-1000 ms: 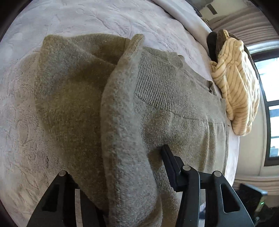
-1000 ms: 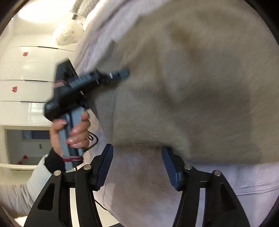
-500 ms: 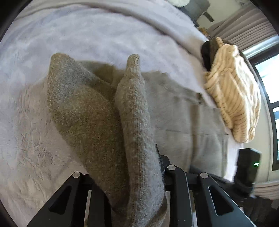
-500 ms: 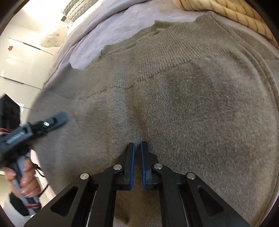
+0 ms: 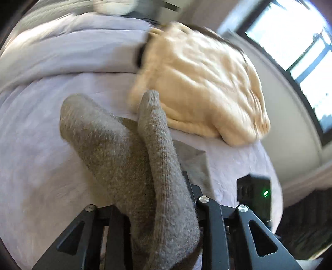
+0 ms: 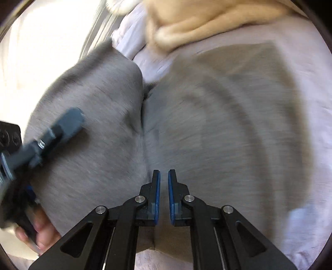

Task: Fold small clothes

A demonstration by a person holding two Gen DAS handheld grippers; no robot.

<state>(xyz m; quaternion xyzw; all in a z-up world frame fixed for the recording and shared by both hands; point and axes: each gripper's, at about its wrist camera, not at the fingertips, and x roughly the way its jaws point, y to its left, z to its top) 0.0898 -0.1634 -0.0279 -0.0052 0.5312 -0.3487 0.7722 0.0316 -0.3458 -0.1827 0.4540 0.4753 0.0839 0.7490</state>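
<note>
- Left wrist view: the left gripper (image 5: 153, 209) is closed on a bunched fold of the grey knit sweater (image 5: 116, 149), which rises between its two fingers and hides the pads. Beyond it lies the lavender bedspread (image 5: 41, 128).
- Shown only in this view: the full cream striped garment (image 5: 199, 87), heaped toward the far right corner of the bed over something dark; a small black device with a green light (image 5: 255, 195) near the bed's right edge; a window (image 5: 298, 41) past that edge.
- Right wrist view: the right gripper (image 6: 164, 195) hovers over the sweater (image 6: 207, 128) with its blue-padded fingers (image 6: 156, 193) nearly together, a narrow gap between them. Nothing can be seen held in that gap.
- Shown only in this view: most of the sweater spread flat on the bed (image 6: 311, 103), a raised fold at its left, and the left gripper seen from outside (image 6: 49, 135), gripped by the person's hand (image 6: 41, 230).
- Writing: none can be read; both views are motion-blurred.
- Edges and room: bare bedspread lies left of the sweater in the left view and along the right side in the right view; the cream garment (image 6: 207, 18) lies just beyond the sweater's far edge.
</note>
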